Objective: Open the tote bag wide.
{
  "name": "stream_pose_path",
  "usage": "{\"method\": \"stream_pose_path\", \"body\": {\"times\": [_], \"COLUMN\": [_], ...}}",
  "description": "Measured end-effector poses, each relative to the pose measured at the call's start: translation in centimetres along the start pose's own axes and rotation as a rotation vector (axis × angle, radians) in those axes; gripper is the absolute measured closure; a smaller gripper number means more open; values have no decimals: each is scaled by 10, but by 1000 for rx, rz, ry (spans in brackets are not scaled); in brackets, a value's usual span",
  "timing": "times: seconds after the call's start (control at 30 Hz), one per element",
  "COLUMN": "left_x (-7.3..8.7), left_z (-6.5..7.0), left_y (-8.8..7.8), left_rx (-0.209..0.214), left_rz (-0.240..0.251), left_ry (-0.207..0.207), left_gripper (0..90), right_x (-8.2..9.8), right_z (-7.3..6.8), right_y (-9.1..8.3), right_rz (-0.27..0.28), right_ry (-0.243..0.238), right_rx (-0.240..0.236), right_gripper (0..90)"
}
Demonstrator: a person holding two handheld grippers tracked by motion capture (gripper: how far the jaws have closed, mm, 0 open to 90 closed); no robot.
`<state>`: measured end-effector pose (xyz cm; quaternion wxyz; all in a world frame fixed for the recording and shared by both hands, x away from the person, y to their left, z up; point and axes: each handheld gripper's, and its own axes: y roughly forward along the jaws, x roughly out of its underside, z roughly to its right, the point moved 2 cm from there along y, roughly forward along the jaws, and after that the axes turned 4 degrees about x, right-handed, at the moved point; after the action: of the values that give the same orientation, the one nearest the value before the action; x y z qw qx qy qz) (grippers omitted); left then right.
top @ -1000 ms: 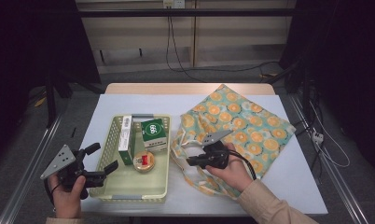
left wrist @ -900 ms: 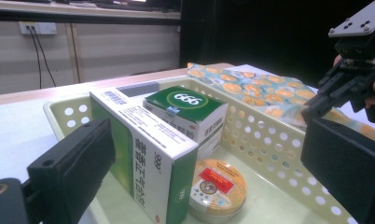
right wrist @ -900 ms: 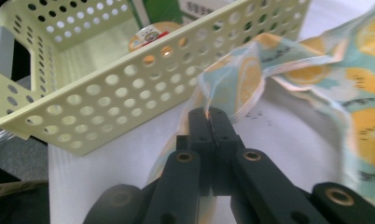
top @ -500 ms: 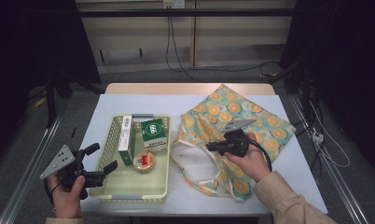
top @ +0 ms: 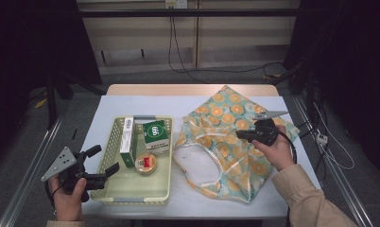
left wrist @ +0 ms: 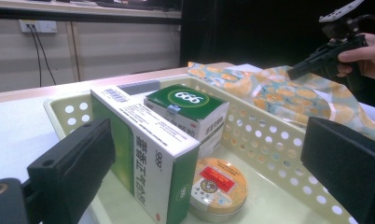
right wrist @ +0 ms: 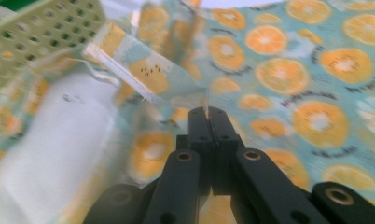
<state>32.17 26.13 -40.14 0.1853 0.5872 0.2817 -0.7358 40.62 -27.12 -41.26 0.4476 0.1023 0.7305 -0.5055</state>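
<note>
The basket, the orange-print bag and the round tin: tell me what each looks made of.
Basket: pale yellow-green moulded plastic, going by the regular punched holes and stiff walls. Orange-print bag: thin woven cloth, matte, since it lies in soft folds with stitched handles. Round tin: probably metal, with a dull silvery rim under a printed lid label; the look leaves coated card possible.

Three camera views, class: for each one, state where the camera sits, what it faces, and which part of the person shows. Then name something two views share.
High view: above the table, facing down on the basket and orange-print bag; both forearms show.
Left gripper view: on the left gripper, facing the basket's boxes; open jaws show.
Right gripper view: on the right gripper, facing the bag; jaws pinch a strip of fabric.
Shared: the green 666 box appears in the high and left gripper views.
</note>
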Motion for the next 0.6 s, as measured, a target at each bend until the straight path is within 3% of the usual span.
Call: {"method": "stream_pose_path", "body": {"times": [0.17,0.3,0.4,0.5,0.6], "left_x": [0,0,1,0,0], "left_z": [0,0,0,1,0], "left_y": [0,0,1,1,0], "left_rx": [-2,-4,-4,-2,-4], "left_rz": [-3,-2,-7,-5,-6], "left_ry": [1,-3,0,-1,1], "left_gripper": [28,28,28,28,28], "right_x": [7,13,15,17,17], "right_z": [23,42,53,55,45], "right_y": [2,7,12,17,22], "right_rz": [-11,16,9,12,-35], "right_ry": [15,94,104,122,72], "right_rx": [58,62,106,95,110], "right_gripper": [899,899,898,882,796]}}
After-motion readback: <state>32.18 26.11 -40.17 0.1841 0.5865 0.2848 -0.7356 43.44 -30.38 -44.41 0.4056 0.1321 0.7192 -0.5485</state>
